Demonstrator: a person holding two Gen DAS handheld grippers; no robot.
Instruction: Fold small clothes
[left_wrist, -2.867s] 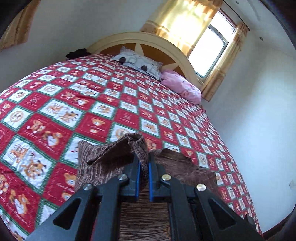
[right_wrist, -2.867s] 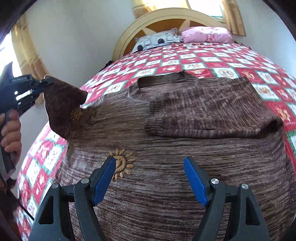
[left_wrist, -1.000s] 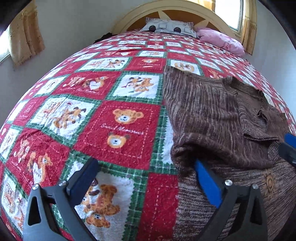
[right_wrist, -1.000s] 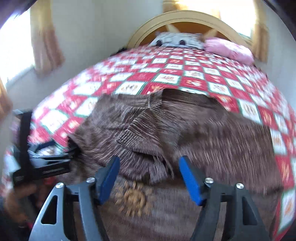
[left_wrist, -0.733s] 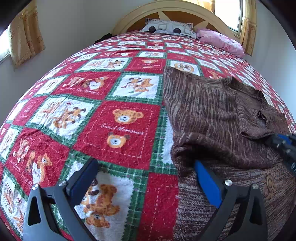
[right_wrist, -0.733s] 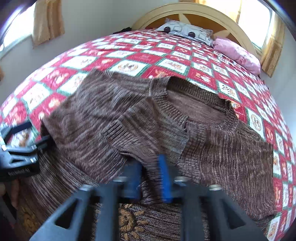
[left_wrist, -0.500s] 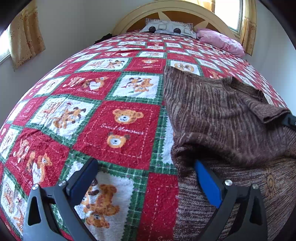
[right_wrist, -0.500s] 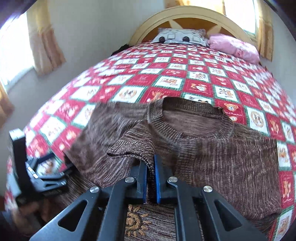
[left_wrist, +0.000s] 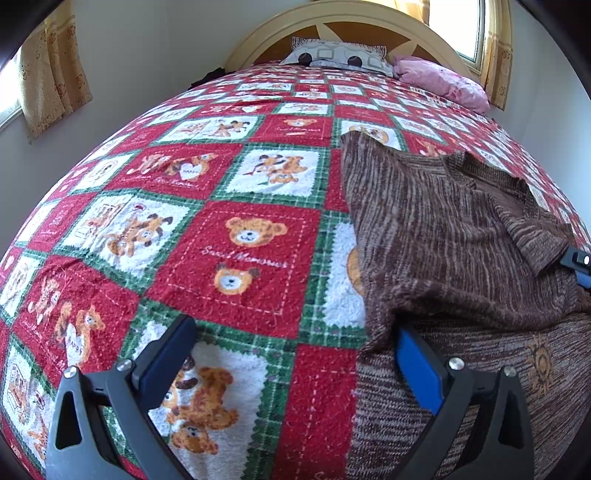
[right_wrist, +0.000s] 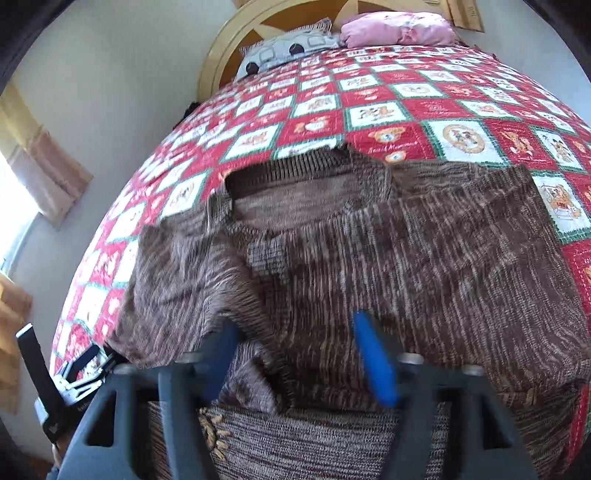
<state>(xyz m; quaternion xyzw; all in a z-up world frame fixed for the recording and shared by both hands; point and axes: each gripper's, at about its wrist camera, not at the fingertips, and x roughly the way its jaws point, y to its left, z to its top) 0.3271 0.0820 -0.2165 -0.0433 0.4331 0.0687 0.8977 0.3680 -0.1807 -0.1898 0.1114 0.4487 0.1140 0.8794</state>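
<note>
A brown knit sweater lies flat on the red teddy-bear quilt, both sleeves folded in over its chest, a sun motif near the hem. My right gripper is open over the middle of the sweater, just above the left sleeve's cuff, holding nothing. My left gripper is open at the sweater's left edge; its right finger rests against the folded sleeve, its left finger over the quilt. The right gripper's tip shows at the left wrist view's right edge.
The bed has a wooden arched headboard, a grey patterned pillow and a pink pillow at the far end. Walls and curtained windows surround the bed. The left gripper also shows low left in the right wrist view.
My right gripper shut on the left sleeve's cuff, lifted and shifted it, and has now opened and let it drop onto the sweater. The left gripper stayed open in place.
</note>
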